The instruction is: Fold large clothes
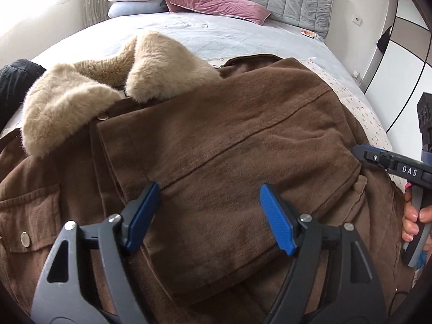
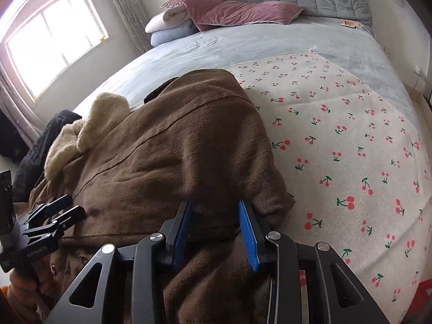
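A large brown jacket [image 1: 229,140] with a beige fur collar [image 1: 89,86] lies on the bed, one side folded over its front. My left gripper [image 1: 209,191] is open just above the folded panel, holding nothing. My right gripper [image 2: 216,210] is partly open with a bunched fold of the jacket's [image 2: 167,151] right edge lying between its fingers; whether it clamps the cloth I cannot tell. The right gripper also shows in the left wrist view [image 1: 363,152] at the jacket's right edge. The left gripper shows in the right wrist view [image 2: 63,206] at the left.
The bed has a grey blanket [image 2: 243,40] and a white cherry-print sheet [image 2: 351,135] to the right of the jacket. Pink and pale pillows [image 1: 216,2] lie by the grey headboard. A black garment [image 1: 16,81] lies at the far left. A window [image 2: 54,35] is on the left wall.
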A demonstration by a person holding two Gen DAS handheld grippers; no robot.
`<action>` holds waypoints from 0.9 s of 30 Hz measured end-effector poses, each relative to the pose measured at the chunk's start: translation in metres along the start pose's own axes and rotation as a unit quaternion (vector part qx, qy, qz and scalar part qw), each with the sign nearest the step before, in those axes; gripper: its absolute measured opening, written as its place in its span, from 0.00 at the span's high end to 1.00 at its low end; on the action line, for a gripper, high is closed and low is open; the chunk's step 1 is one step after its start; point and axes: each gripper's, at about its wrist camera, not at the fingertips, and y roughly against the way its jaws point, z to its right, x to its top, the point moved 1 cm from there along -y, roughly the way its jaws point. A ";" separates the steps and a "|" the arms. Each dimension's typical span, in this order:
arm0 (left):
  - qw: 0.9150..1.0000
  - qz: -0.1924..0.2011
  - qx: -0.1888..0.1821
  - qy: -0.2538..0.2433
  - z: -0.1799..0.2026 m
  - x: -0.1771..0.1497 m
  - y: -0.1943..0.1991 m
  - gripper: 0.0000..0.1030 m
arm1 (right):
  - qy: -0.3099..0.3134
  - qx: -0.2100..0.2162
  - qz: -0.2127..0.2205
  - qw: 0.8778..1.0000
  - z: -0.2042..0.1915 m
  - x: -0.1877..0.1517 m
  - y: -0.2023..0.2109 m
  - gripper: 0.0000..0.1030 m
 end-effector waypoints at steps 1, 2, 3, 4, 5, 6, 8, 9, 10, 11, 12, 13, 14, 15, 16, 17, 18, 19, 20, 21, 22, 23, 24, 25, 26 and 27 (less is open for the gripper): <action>1.000 -0.006 -0.001 0.005 -0.001 0.000 0.005 0.25 | -0.003 0.004 0.001 1.000 -0.002 0.003 0.007 0.63; 1.000 -0.011 -0.004 0.016 -0.003 0.000 0.012 0.25 | -0.006 0.012 0.006 1.000 -0.003 0.005 0.014 0.63; 0.999 -0.017 -0.006 0.029 -0.007 -0.002 0.019 0.25 | -0.008 0.020 0.009 1.000 -0.005 0.006 0.021 0.61; 0.999 -0.021 -0.007 0.047 -0.013 -0.003 0.027 0.25 | -0.011 0.025 0.009 1.000 -0.007 0.007 0.027 0.58; 0.998 -0.023 -0.011 0.063 -0.018 -0.005 0.036 0.23 | -0.012 0.026 0.006 1.000 -0.009 0.007 0.033 0.57; 0.997 -0.025 -0.009 0.077 -0.024 -0.007 0.047 0.22 | -0.013 0.024 0.002 1.000 -0.012 0.008 0.039 0.55; 0.995 -0.022 0.006 0.100 -0.038 -0.012 0.072 0.18 | -0.018 0.022 -0.003 1.000 -0.019 0.008 0.050 0.52; 0.994 -0.018 0.013 0.110 -0.046 -0.015 0.086 0.18 | -0.022 0.020 -0.009 1.000 -0.023 0.007 0.056 0.49; 0.992 -0.016 0.021 0.121 -0.054 -0.019 0.098 0.17 | -0.021 0.017 -0.013 1.000 -0.028 0.006 0.061 0.46; 0.990 -0.014 0.031 0.135 -0.064 -0.024 0.112 0.14 | -0.017 0.014 -0.016 1.000 -0.033 0.006 0.066 0.45; 0.988 -0.013 0.040 0.151 -0.075 -0.028 0.122 0.11 | -0.012 0.013 -0.020 1.000 -0.040 0.006 0.071 0.44; 0.985 -0.015 0.050 0.165 -0.085 -0.033 0.133 0.05 | -0.007 0.013 -0.022 1.000 -0.046 0.008 0.076 0.43; 0.981 -0.017 0.063 0.180 -0.097 -0.039 0.146 0.03 | -0.001 0.015 -0.020 1.000 -0.053 0.008 0.081 0.41; 0.978 -0.014 0.074 0.194 -0.108 -0.046 0.157 0.03 | 0.004 0.016 -0.015 1.000 -0.059 0.008 0.086 0.36; 0.974 -0.011 0.084 0.209 -0.118 -0.052 0.168 0.03 | 0.009 0.015 -0.011 1.000 -0.065 0.008 0.091 0.31; 0.970 -0.009 0.095 0.224 -0.129 -0.060 0.178 0.03 | 0.014 0.013 -0.009 1.000 -0.070 0.007 0.095 0.29; 0.965 -0.009 0.105 0.239 -0.140 -0.068 0.187 0.03 | 0.017 0.011 -0.007 1.000 -0.075 0.007 0.098 0.28; 0.960 -0.006 0.117 0.255 -0.152 -0.077 0.197 0.03 | 0.020 0.012 -0.007 1.000 -0.080 0.006 0.100 0.27; 0.955 -0.001 0.128 0.269 -0.163 -0.084 0.205 0.03 | 0.022 0.015 -0.007 1.000 -0.084 0.004 0.101 0.27; 0.949 0.007 0.137 0.284 -0.176 -0.092 0.214 0.02 | 0.023 0.019 -0.009 1.000 -0.087 0.003 0.102 0.27; 0.944 0.015 0.141 0.298 -0.190 -0.099 0.222 0.02 | 0.025 0.023 -0.011 0.999 -0.091 0.001 0.102 0.27; 0.939 0.021 0.145 0.311 -0.204 -0.107 0.229 0.02 | 0.026 0.027 -0.014 0.999 -0.094 0.000 0.101 0.27; 0.934 0.024 0.150 0.324 -0.219 -0.115 0.235 0.02 | 0.028 0.030 -0.016 0.999 -0.096 -0.001 0.100 0.27; 0.928 0.026 0.157 0.336 -0.234 -0.122 0.240 0.02 | 0.030 0.031 -0.019 0.999 -0.098 -0.002 0.099 0.27; 0.923 0.026 0.166 0.346 -0.249 -0.129 0.244 0.02 | 0.032 0.030 -0.020 0.999 -0.099 -0.003 0.099 0.27; 0.919 0.027 0.172 0.354 -0.262 -0.135 0.249 0.02 | 0.033 0.028 -0.021 0.999 -0.100 -0.004 0.098 0.27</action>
